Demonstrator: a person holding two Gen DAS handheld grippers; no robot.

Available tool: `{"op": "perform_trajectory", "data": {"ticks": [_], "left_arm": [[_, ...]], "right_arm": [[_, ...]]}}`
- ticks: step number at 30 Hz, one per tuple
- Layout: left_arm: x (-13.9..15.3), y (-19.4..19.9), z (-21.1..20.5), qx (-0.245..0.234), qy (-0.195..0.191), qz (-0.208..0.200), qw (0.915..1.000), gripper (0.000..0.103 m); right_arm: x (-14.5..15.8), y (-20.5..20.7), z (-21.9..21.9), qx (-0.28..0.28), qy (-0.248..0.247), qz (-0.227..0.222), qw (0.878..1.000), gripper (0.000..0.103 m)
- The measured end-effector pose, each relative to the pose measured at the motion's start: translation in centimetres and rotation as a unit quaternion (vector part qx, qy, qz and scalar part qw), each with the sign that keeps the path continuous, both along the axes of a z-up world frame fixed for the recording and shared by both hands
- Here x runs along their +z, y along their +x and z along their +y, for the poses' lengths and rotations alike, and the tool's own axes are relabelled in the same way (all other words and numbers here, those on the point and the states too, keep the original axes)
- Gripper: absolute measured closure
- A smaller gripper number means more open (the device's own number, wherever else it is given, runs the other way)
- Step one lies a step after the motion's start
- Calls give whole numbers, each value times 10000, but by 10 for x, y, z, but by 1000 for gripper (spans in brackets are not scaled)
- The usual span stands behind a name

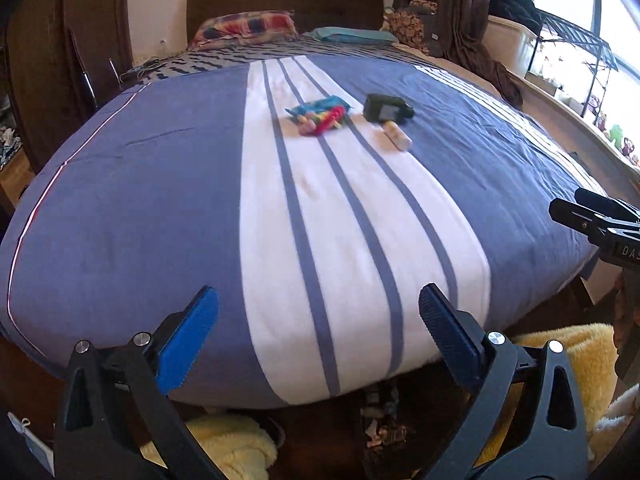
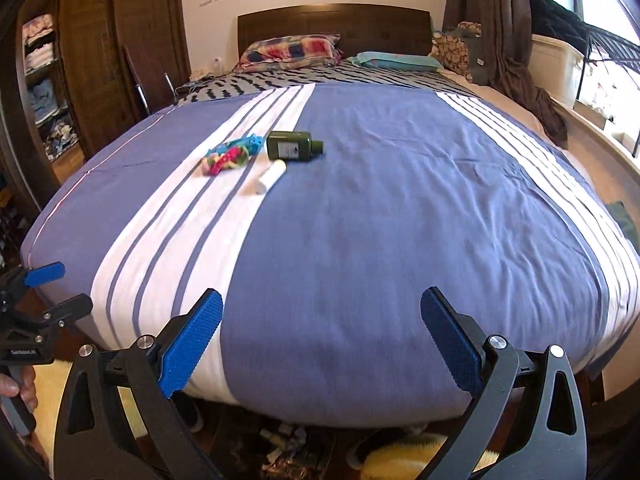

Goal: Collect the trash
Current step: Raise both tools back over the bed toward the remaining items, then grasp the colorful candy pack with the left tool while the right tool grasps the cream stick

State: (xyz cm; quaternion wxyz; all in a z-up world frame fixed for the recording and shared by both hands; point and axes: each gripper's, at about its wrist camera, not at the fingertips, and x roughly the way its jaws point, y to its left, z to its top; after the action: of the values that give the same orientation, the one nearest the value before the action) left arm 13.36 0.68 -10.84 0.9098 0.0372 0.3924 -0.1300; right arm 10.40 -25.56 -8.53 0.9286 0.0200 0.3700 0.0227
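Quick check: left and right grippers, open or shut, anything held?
Left gripper: open, jaws wide, nothing between its blue pads, above the striped blue-and-white bedspread.
Right gripper: open, jaws wide, holding nothing.

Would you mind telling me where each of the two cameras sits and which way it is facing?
Left wrist: on the left gripper, at the bed's foot, looking down along the bedspread toward the headboard; its own open fingers show, with the right gripper at the edge.
Right wrist: on the right gripper, facing likewise; open fingers, the left gripper and a hand show.
Shared: green bottle, white tube, colourful wrappers.
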Motion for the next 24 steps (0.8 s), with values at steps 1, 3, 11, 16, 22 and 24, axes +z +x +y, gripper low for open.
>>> {"op": "perform_trajectory", "data": {"ticks": [1,3,11,16,22,24], "left_arm": [[0,5,0,27,1,-5,10000,8],[-3,18,4,92,-4,18,10000,8],[-18,74,3,141,61,189,9997,8],[-22,102,-3,104,118,207,9997,8],[-23,130,-13,27,64,212,9998,8],[-22,141,-16,17,46,214,9998,8]], "right_arm": [[0,6,2,11,1,9,10000,4],[-1,20,5,47,30,33,10000,4],[-10,85,20,159,196,150,9996,4],[-19,128,35,221,172,255,9993,16],[-34,175,43,225,510,553,9969,37],[-39,187,51,282,500,619,9964,41]]}}
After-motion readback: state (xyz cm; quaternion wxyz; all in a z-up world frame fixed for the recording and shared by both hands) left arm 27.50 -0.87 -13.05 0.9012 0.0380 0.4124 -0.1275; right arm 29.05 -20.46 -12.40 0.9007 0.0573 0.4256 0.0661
